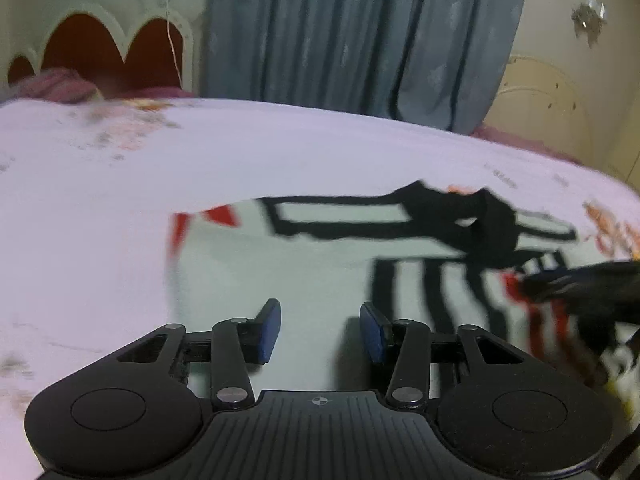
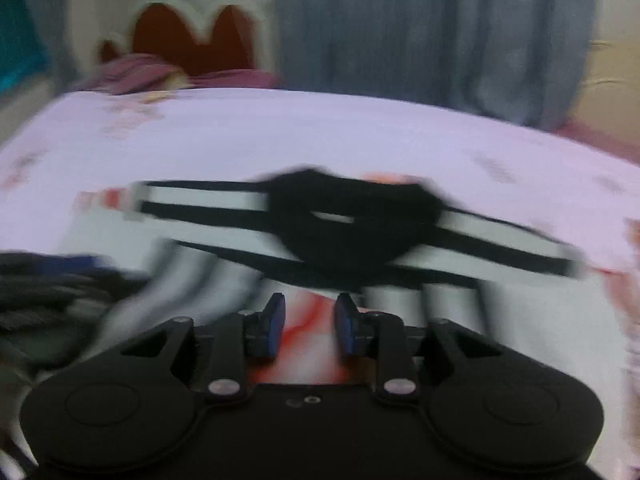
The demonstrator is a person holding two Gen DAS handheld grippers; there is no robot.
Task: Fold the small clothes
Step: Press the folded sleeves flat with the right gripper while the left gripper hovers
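A small white shirt (image 1: 280, 272) with black bands, a black collar (image 1: 480, 220) and red marks lies spread on the bed. My left gripper (image 1: 320, 330) is open and empty, low over the plain white part of the shirt. My right gripper (image 2: 308, 326) is open, with red and white cloth of the shirt (image 2: 352, 236) showing between its fingers; the view is blurred, so I cannot tell if it touches. The right gripper also shows at the right edge of the left wrist view (image 1: 592, 284). The left gripper is a dark blur at the left of the right wrist view (image 2: 52, 280).
The bed has a pale pink sheet (image 1: 120, 184) with faint floral print. A cream headboard with red panels (image 1: 112, 48) stands at the back left, with purple bedding (image 1: 60, 86) below it. Grey-blue curtains (image 1: 360, 36) hang behind the bed. A cream cabinet (image 1: 548, 100) stands at the right.
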